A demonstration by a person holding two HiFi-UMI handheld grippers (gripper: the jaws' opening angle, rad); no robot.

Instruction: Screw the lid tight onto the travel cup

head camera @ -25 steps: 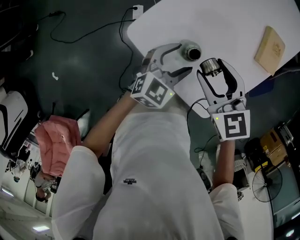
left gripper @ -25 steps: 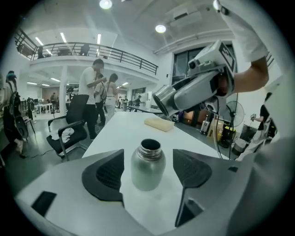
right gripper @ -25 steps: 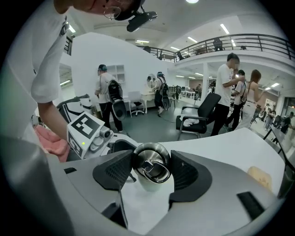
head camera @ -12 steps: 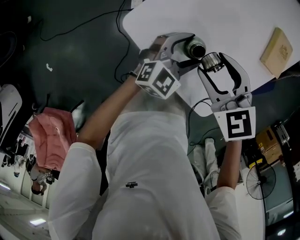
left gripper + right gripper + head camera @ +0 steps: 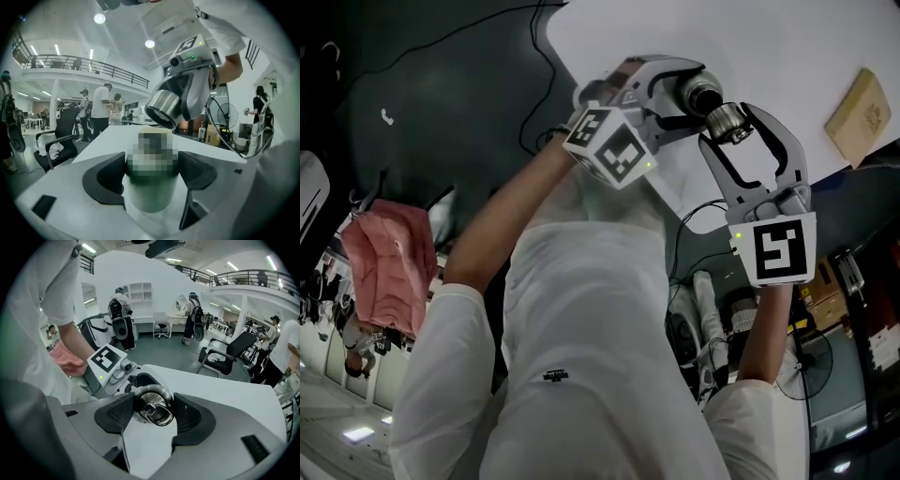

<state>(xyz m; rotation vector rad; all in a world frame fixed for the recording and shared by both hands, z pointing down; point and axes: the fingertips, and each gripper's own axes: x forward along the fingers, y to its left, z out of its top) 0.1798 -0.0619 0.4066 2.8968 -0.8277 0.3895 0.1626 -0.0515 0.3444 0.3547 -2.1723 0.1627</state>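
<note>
**Travel cup and lid, not yet joined**

Green travel cup point(image 5: 149, 192): upright on the white tabletop point(image 5: 787, 47), near its edge, between the spread jaws of the left gripper point(image 5: 689, 92), which have just been opening. Steel lid point(image 5: 152, 409): tilted, just above the cup and apart from it, pinched by the right gripper point(image 5: 731, 124).

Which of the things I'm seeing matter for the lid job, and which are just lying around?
For the job:
travel cup
steel lid

Lying about:
tan block on the white table
black office chair
</note>
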